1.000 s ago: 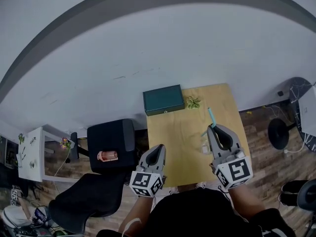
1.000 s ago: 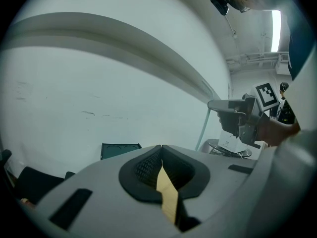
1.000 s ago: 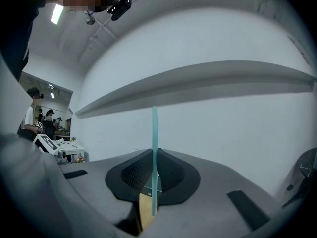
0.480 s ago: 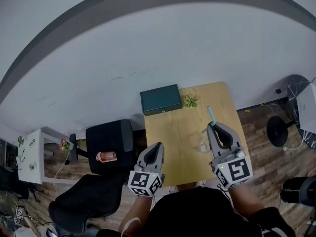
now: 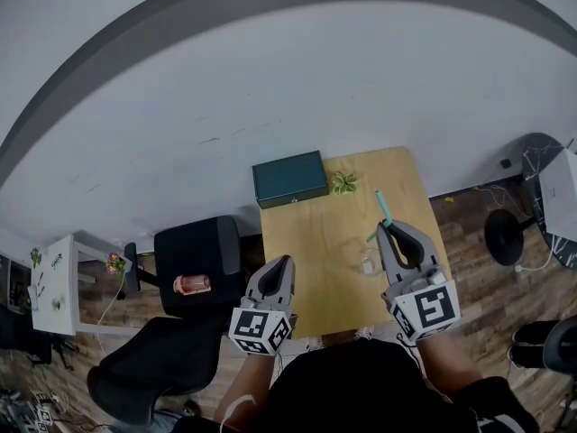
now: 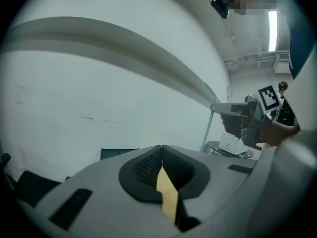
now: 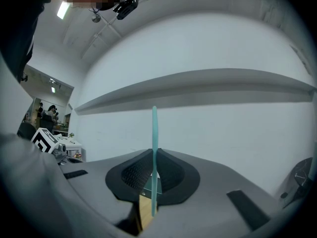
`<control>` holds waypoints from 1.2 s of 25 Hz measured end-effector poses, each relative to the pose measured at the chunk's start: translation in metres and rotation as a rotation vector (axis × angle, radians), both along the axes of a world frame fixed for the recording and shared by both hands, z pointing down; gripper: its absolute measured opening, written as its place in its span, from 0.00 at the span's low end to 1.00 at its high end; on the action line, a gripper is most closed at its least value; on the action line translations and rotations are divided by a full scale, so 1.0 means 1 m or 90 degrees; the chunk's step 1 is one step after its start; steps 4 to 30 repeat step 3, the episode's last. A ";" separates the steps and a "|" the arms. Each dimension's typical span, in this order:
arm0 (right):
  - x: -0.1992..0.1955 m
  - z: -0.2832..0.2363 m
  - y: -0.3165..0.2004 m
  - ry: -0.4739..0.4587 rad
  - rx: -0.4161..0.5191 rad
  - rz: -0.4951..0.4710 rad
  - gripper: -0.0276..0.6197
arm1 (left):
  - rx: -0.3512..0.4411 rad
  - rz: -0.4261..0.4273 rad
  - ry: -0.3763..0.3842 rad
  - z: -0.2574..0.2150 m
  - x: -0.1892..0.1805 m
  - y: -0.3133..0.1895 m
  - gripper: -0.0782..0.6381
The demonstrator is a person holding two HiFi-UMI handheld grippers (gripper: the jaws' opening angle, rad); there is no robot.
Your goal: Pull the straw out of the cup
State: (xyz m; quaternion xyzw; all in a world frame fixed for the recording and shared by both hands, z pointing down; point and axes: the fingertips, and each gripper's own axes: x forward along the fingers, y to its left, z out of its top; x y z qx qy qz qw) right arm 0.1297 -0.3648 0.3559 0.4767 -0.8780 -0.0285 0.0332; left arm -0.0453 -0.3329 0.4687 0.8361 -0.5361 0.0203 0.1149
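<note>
While upright, one straw (image 5: 384,208), one cup (image 5: 369,262).

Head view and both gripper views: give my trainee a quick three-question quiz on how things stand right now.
1. True or false: the right hand-held gripper is shut on the straw.
2. In the head view, what sits at the far left corner of the table? A) green box B) red mug C) laptop
3. Fill in: the left hand-held gripper is shut and holds ____.
Key: 1 true; 2 A; 3 nothing.
</note>
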 end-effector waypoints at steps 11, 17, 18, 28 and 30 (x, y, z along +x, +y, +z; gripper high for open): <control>0.002 0.001 0.000 -0.006 -0.005 -0.002 0.11 | 0.002 -0.004 0.000 -0.002 -0.001 0.000 0.14; 0.002 0.001 0.000 -0.006 -0.005 -0.002 0.11 | 0.002 -0.004 0.000 -0.002 -0.001 0.000 0.14; 0.002 0.001 0.000 -0.006 -0.005 -0.002 0.11 | 0.002 -0.004 0.000 -0.002 -0.001 0.000 0.14; 0.002 0.001 0.000 -0.006 -0.005 -0.002 0.11 | 0.002 -0.004 0.000 -0.002 -0.001 0.000 0.14; 0.002 0.001 0.000 -0.006 -0.005 -0.002 0.11 | 0.002 -0.004 0.000 -0.002 -0.001 0.000 0.14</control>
